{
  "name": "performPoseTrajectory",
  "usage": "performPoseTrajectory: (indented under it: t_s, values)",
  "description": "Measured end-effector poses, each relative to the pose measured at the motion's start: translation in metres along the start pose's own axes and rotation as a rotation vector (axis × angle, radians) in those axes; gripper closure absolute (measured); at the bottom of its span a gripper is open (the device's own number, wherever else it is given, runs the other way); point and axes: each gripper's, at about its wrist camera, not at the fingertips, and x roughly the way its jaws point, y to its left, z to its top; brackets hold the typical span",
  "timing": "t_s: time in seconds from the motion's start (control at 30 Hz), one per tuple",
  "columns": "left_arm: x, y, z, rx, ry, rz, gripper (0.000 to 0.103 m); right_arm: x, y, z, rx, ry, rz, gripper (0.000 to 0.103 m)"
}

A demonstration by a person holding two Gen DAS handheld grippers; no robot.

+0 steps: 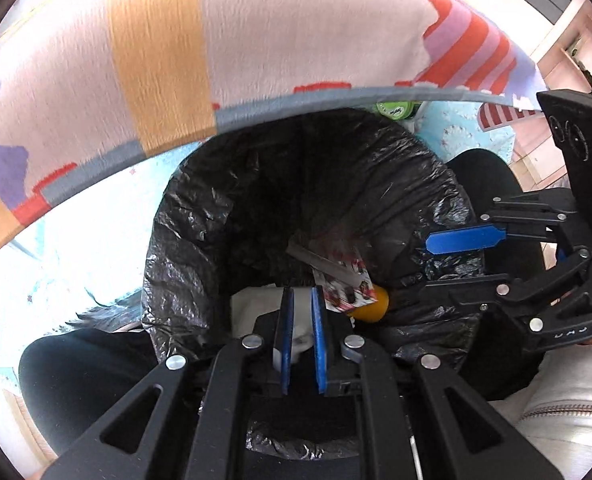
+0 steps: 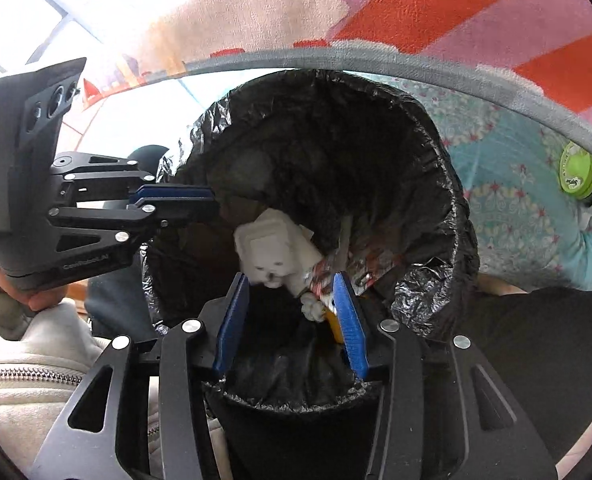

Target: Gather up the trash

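Observation:
A bin lined with a black bag (image 1: 199,240) (image 2: 436,184) stands between the person's knees. Inside lie a white tissue pack with a puppy print (image 2: 271,252), a red-and-white printed wrapper (image 1: 344,276) (image 2: 348,268) and an orange item (image 1: 372,308) (image 2: 334,324). My left gripper (image 1: 303,300) hangs over the bin's near rim, its blue pads a narrow gap apart and holding nothing; it also shows in the right wrist view (image 2: 211,200). My right gripper (image 2: 291,284) is open over the bin with nothing between its pads; it shows from the side in the left wrist view (image 1: 428,242).
A striped plush rug (image 1: 255,32) (image 2: 456,12) with a grey edge lies beyond the bin. A patterned teal mat (image 2: 508,200) is under the bin. A green lidded jar (image 2: 578,174) (image 1: 394,109) stands on the mat. The person's dark-clad knees (image 1: 83,376) flank the bin.

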Motion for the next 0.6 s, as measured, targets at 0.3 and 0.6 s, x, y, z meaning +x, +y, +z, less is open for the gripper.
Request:
performPoseTrajectory:
  t_s: [0.3,0.6]
  values:
    - [-0.035,0.001,0.003,0.004,-0.096,-0.027,0.044,-0.027,-0.003,0.001,0.006,-0.048,-0.007,0.051]
    - [-0.083,-0.009,0.002,0.04,-0.16,-0.087,0.036,-0.069,0.015,0.002,-0.057,-0.082,-0.038,0.039]
